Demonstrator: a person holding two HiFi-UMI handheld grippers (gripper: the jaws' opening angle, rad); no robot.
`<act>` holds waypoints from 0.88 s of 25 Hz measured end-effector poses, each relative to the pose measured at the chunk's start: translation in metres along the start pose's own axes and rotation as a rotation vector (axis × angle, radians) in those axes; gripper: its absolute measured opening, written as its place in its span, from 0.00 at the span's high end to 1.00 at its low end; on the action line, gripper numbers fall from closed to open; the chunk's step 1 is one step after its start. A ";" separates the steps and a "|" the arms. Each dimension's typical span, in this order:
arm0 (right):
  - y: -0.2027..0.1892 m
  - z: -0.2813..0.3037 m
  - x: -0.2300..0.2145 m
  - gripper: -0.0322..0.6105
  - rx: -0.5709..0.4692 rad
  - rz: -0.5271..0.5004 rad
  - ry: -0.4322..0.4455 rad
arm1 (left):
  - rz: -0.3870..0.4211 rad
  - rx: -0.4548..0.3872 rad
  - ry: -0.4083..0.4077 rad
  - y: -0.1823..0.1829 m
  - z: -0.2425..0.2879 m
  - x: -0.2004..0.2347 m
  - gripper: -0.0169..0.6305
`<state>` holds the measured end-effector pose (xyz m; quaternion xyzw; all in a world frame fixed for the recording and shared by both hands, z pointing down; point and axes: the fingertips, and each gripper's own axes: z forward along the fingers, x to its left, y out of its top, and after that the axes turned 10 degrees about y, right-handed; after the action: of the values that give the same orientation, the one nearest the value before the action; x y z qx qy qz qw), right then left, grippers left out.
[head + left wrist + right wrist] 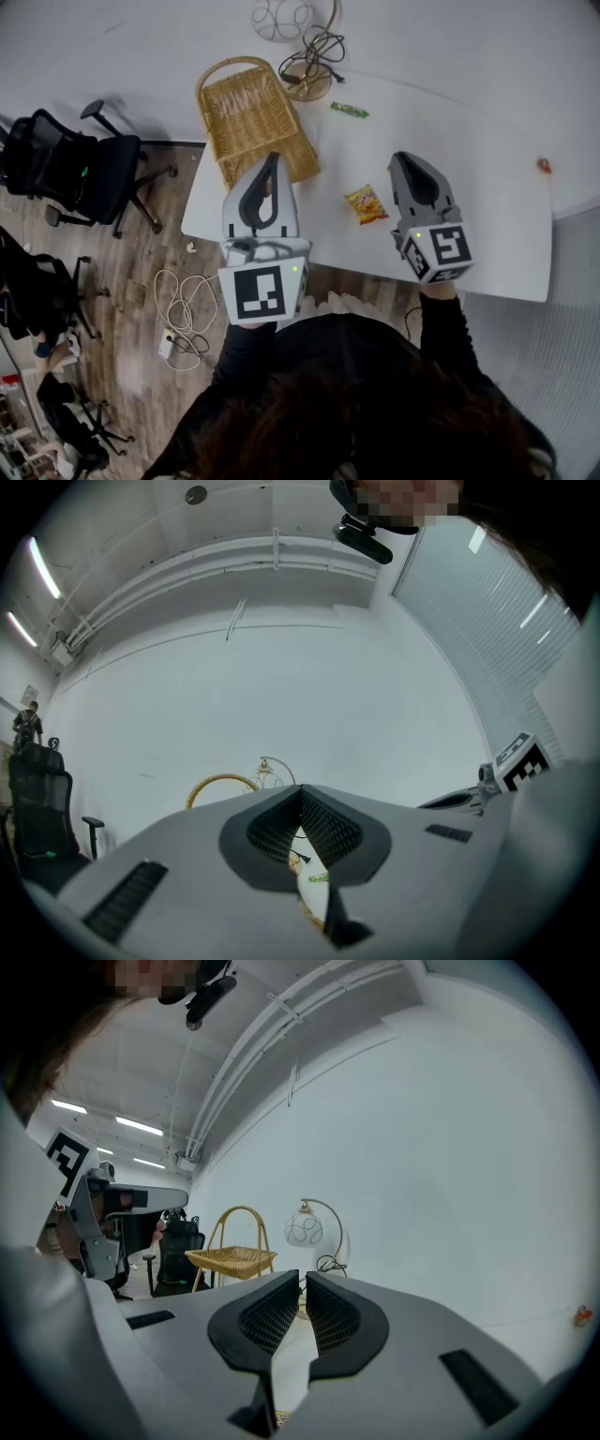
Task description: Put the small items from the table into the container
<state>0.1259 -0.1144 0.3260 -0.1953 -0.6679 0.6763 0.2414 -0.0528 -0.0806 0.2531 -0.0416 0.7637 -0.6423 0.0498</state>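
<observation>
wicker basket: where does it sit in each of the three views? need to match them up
Head view: wicker basket upper centre-left, on the left end of the table.
Left gripper view: only its handle arc shows, low and left of centre.
Right gripper view: left of centre, handle arched over it.
Shared landmark: the globe lamp, close by the basket in all three.

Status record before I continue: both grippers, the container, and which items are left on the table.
left gripper: shut, empty, tips by the basket's near end
right gripper: shut, empty, right of the yellow snack packet
container: wicker basket, left end of the table, no items visible inside
items left: yellow snack packet, green packet, small red item at the far right
other: lamp and cable beyond the basket
</observation>
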 end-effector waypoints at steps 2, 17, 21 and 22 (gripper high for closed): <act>-0.008 0.003 0.000 0.91 0.023 0.003 0.001 | -0.004 0.003 -0.002 -0.001 0.004 0.004 0.97; -0.118 0.017 0.008 0.51 0.291 0.118 0.064 | -0.022 0.020 -0.025 -0.010 0.022 0.019 0.97; -0.152 0.014 0.009 0.47 0.371 0.165 0.061 | -0.044 0.024 -0.031 -0.010 0.024 0.023 0.97; -0.160 0.013 0.010 0.45 0.393 0.171 0.064 | -0.042 0.023 -0.030 -0.010 0.025 0.024 0.97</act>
<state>0.1206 -0.1199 0.4862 -0.2216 -0.4962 0.8051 0.2376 -0.0737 -0.1094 0.2584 -0.0666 0.7545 -0.6511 0.0484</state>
